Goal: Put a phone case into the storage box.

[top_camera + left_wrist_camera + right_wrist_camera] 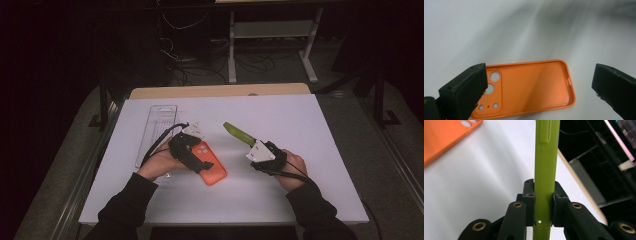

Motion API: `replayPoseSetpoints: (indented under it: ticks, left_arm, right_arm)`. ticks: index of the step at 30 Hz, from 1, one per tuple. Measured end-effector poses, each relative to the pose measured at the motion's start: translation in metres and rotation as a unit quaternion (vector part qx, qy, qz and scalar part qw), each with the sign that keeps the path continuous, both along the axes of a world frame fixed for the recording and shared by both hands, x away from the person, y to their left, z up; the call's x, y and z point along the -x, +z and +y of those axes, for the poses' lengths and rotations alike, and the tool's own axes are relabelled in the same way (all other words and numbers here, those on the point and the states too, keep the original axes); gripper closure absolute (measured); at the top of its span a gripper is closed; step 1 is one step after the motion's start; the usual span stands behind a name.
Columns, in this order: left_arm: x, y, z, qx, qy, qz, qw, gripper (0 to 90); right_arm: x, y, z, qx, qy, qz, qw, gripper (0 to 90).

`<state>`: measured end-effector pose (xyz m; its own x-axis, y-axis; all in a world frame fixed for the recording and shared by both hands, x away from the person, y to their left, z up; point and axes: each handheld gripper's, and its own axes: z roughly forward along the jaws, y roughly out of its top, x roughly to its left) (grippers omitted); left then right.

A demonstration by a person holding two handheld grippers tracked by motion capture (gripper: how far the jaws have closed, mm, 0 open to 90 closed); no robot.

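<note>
High view: clear tray (157,125) empty; right gripper (250,141) clamps green pen (237,132); left gripper (192,150) apart.

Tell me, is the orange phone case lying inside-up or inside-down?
Inside-up. The orange phone case lies flat on the white table, showing its raised rim and dotted inner lining.

hidden: near corner of orange phone case (529,85) behind left gripper (539,87) | cut off: case bottom edge in left gripper view; green strip (545,170) by top and bottom edges in right gripper view | unclear: contents of clear tray (156,131), too small to tell
</note>
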<state>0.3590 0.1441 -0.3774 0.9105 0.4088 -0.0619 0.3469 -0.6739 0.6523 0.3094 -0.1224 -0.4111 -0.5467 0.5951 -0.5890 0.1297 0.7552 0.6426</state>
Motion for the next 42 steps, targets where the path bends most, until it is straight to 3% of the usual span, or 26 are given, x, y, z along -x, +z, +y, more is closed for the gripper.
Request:
replayPoseSetpoints:
  ticks: [5,10,14,17,19,21,26,29,31,32,36,37,42]
  left_arm:
    - [0.000,0.000,0.000,0.001,0.002,0.000,1.0000,0.0]
    - [0.001,0.001,0.000,-0.002,0.002,-0.001,1.0000,0.0]
    - [0.000,0.000,-0.001,0.001,0.004,-0.001,1.0000,0.0]
    - [0.000,0.000,-0.001,0.001,0.005,-0.004,1.0000,0.0]
    - [0.000,0.001,0.000,0.002,0.007,-0.003,1.0000,0.0]
    - [0.000,0.001,0.000,0.004,0.012,-0.004,0.9999,0.0]
    - [-0.002,0.001,0.001,-0.002,0.016,-0.007,0.9998,0.0]
    - [-0.003,0.000,0.001,0.001,0.024,-0.005,0.9997,0.0]
    - [-0.002,0.000,0.000,0.014,0.033,-0.003,0.9993,0.0]
    - [-0.004,0.001,0.001,0.005,0.025,-0.004,0.9997,0.0]
    - [-0.005,0.002,0.001,0.024,0.032,0.001,0.9992,0.0]
    - [-0.004,0.002,-0.001,0.039,0.043,0.004,0.9983,0.0]
    - [-0.007,0.004,-0.005,0.057,0.052,0.005,0.9970,0.0]
  right_arm:
    - [-0.005,0.002,-0.005,-0.067,-0.013,0.045,0.9966,75.8]
    - [-0.010,0.004,-0.011,-0.128,-0.028,0.086,0.9876,75.9]
    - [-0.014,0.006,-0.019,-0.171,-0.036,0.113,0.9780,75.8]
    - [-0.019,0.007,-0.026,-0.207,-0.044,0.134,0.9681,75.8]
    - [-0.020,0.007,-0.029,-0.231,-0.056,0.152,0.9595,75.8]
    - [-0.021,0.007,-0.032,-0.261,-0.071,0.171,0.9475,75.8]
    - [-0.022,0.006,-0.038,-0.286,-0.076,0.183,0.9376,75.8]
    - [-0.023,0.006,-0.041,-0.291,-0.079,0.182,0.9358,75.8]
    - [-0.023,0.007,-0.042,-0.300,-0.080,0.184,0.9327,75.8]
    - [-0.023,0.007,-0.042,-0.301,-0.081,0.185,0.9320,75.8]
    - [-0.022,0.007,-0.042,-0.299,-0.077,0.185,0.9330,75.8]
    - [-0.022,0.008,-0.042,-0.303,-0.077,0.187,0.9314,75.8]
    - [-0.021,0.008,-0.042,-0.303,-0.074,0.188,0.9313,75.8]
